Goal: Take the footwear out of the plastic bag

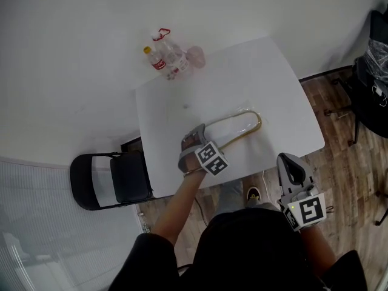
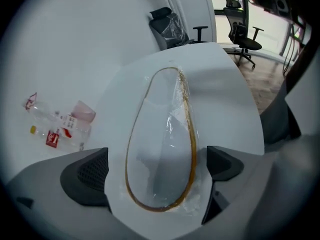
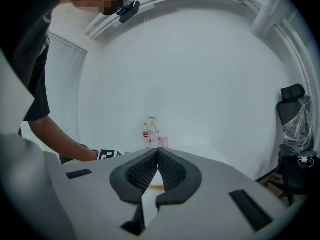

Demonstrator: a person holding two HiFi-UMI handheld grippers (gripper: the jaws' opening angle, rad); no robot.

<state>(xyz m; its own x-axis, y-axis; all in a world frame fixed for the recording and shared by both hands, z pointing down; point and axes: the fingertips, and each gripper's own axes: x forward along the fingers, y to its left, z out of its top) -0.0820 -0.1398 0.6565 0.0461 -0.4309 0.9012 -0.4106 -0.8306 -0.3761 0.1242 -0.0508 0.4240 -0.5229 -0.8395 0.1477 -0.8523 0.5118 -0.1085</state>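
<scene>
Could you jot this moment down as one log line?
left gripper: open over plastic bag | right gripper: shut, empty | footwear: inside bag

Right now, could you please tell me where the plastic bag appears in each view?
Head view: plastic bag central, on the table.
Left gripper view: plastic bag central, between open jaws.
Right gripper view: plastic bag a brown sliver behind shut jaws.
Shared landmark: bottles beyond it.

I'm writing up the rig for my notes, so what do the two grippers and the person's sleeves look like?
Both the left gripper and right gripper are light grey plastic with dark, mesh-textured pads. Each carries a white cube printed with black square markers. The person wears a black short-sleeved top.
</scene>
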